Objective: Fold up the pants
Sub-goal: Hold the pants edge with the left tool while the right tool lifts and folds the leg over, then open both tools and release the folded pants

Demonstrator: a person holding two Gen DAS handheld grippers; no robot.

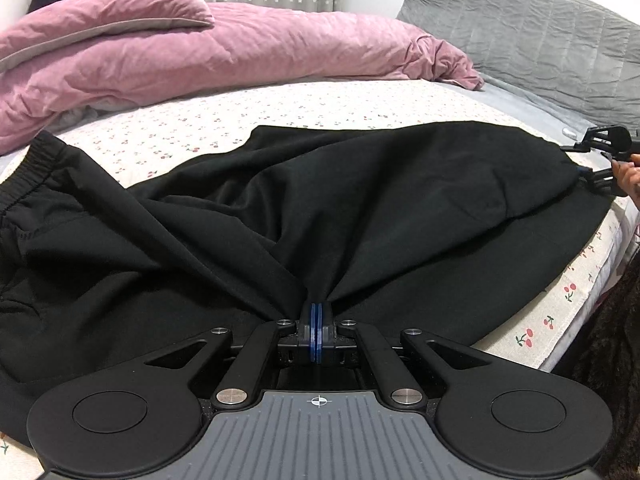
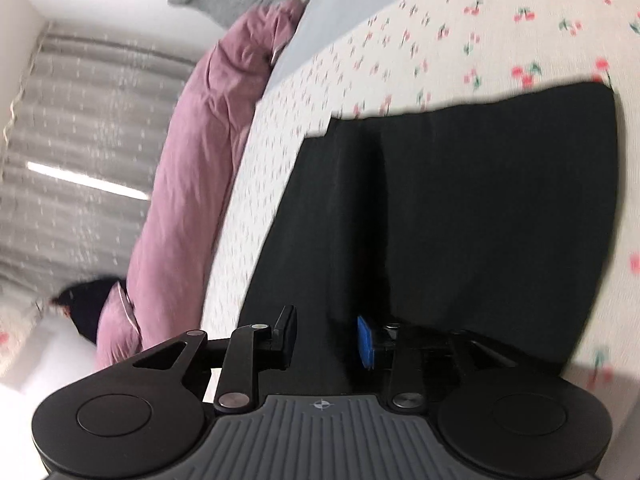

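Observation:
Black pants (image 1: 328,208) lie spread across a cherry-print bed sheet (image 1: 192,128), elastic waistband (image 1: 28,176) at the left. My left gripper (image 1: 317,312) is shut on a pinched fold of the pants at the near edge. My right gripper (image 1: 592,160) shows at the far right at the leg end of the pants. In the right wrist view, tilted and blurred, my right gripper (image 2: 328,340) is open, its jaws apart over the black pants (image 2: 460,220); the blue pad (image 2: 365,340) shows on the right finger.
A pink duvet (image 1: 180,44) is heaped at the back of the bed, and a grey quilted pillow (image 1: 532,44) lies at the back right. Curtains (image 2: 80,160) hang behind. The bed's near edge (image 1: 560,332) runs at the lower right.

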